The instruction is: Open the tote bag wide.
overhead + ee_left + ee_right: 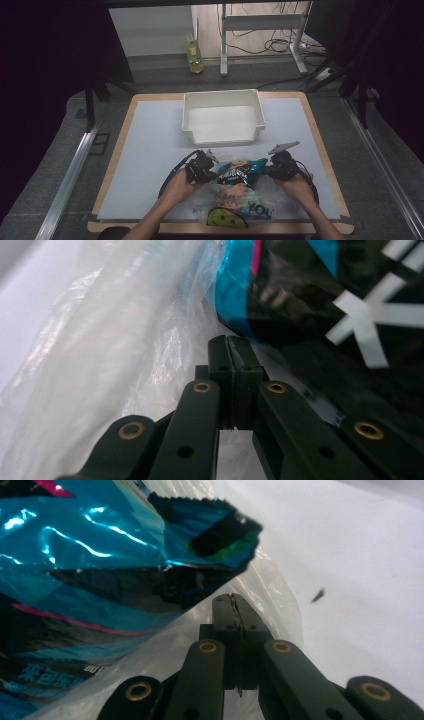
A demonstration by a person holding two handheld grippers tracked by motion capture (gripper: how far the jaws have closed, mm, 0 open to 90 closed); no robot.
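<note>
Nearest me, a clear plastic bag (235, 200) with a yellow smiley and blue letters I read as "KOU" lies on the surface's front edge, snack packets (239, 170) inside. My left gripper (209, 165) and right gripper (274, 167) pinch its film, jaws clenched. I judge unpacking into the white bin (223, 120) hasn't begun.

Wooden-edged table (118, 150) is sitting under a pale grey-blue mat (150, 135), on grey carpet (60, 160). Metal rails (70, 175) are running along the floor on both sides. Behind it, a white desk frame (260, 30) is standing with cables (280, 45) trailing round its feet. A yellow-green bottle (194, 55) is sitting on the floor by a light wall panel (150, 30). Dark curtains (45, 60) are hanging left and right, dimming the edges.
</note>
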